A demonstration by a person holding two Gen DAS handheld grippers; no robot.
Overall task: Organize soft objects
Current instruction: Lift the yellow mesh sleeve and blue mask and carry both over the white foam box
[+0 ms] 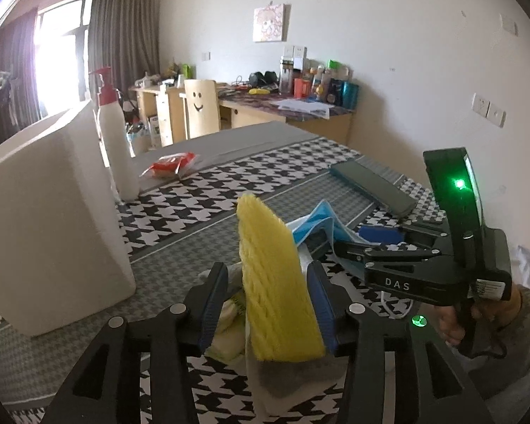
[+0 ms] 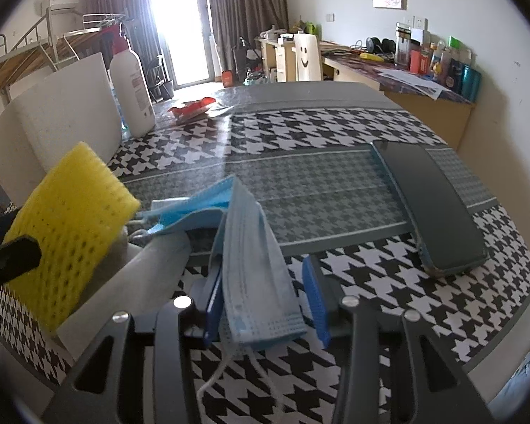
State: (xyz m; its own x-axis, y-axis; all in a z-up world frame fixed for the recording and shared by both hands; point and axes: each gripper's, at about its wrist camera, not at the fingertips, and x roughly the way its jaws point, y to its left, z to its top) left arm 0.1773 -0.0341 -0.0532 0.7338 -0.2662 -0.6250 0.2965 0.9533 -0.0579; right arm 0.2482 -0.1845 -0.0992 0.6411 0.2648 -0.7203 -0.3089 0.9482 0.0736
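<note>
A yellow sponge (image 1: 277,282) with a grey scouring layer stands on edge between the fingers of my left gripper (image 1: 270,300); the right pad touches it, the left pad stands a little off. It also shows in the right wrist view (image 2: 67,233). A blue face mask (image 2: 254,268) hangs between the fingers of my right gripper (image 2: 265,304), against the left pad with a gap to the right pad. The mask also shows in the left wrist view (image 1: 314,222), ahead of the right gripper (image 1: 342,243). A folded pale cloth (image 1: 229,332) lies under the sponge.
A white foam block (image 1: 49,219) and a white pump bottle (image 1: 115,141) stand at the left. A red packet (image 1: 171,166) lies further back. A dark flat case (image 2: 431,208) lies at the right on the houndstooth tablecloth (image 2: 335,127). A cluttered desk (image 1: 286,106) is behind.
</note>
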